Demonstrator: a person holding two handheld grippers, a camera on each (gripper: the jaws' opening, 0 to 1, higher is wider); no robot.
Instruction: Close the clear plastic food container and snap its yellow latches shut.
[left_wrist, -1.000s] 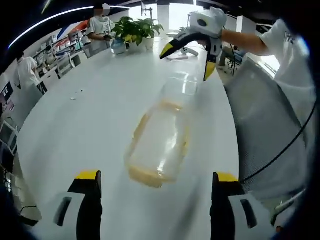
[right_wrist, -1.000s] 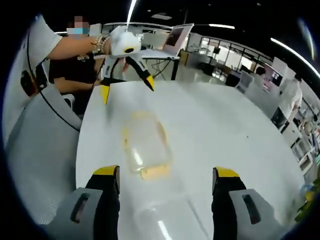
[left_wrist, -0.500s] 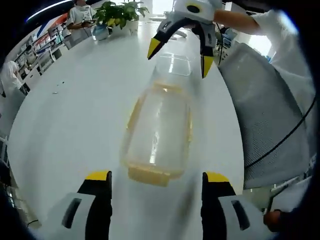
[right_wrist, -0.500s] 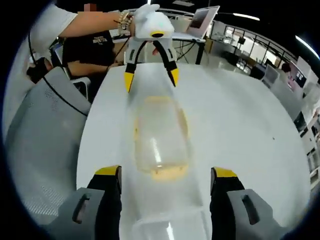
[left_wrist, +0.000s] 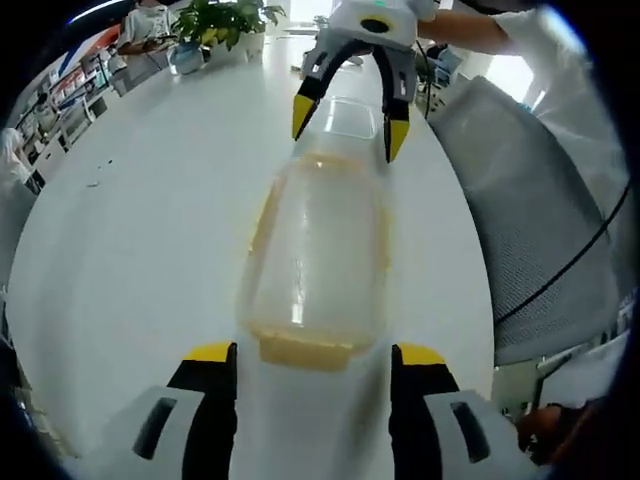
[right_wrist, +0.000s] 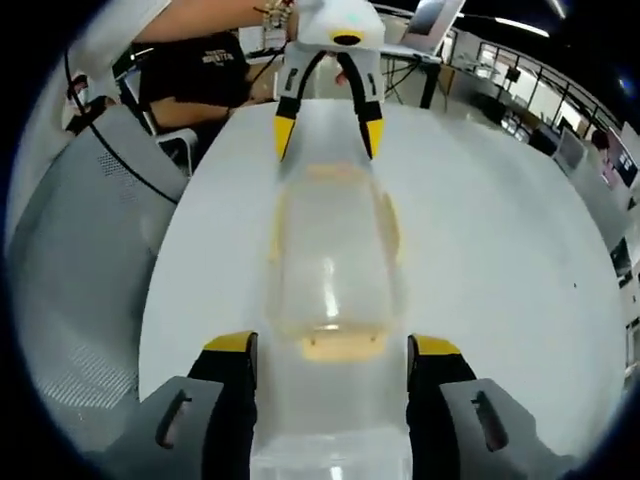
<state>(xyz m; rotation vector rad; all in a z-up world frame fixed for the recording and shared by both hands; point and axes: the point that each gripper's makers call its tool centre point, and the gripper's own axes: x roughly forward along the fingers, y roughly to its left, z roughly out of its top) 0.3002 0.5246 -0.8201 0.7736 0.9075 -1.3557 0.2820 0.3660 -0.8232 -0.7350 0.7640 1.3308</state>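
Clear plastic food container (left_wrist: 318, 255) with yellow latches on white table (left_wrist: 140, 220): your open left tongs (left_wrist: 312, 352) and right tongs (right_wrist: 330, 350) flank it, latches unsnapped.

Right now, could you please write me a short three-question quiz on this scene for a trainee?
1. True or false: the left gripper is clamped shut on the clear plastic food container.
2. Multiple choice: the container rests on (a) a white table, (b) a wooden shelf, (c) a metal tray.
3. In the left gripper view, what leafy item stands at the far end of the table?

Key:
1. False; its jaws stand apart at the container's near yellow latch. The right gripper is likewise open at the opposite end.
2. (a).
3. A green potted plant.
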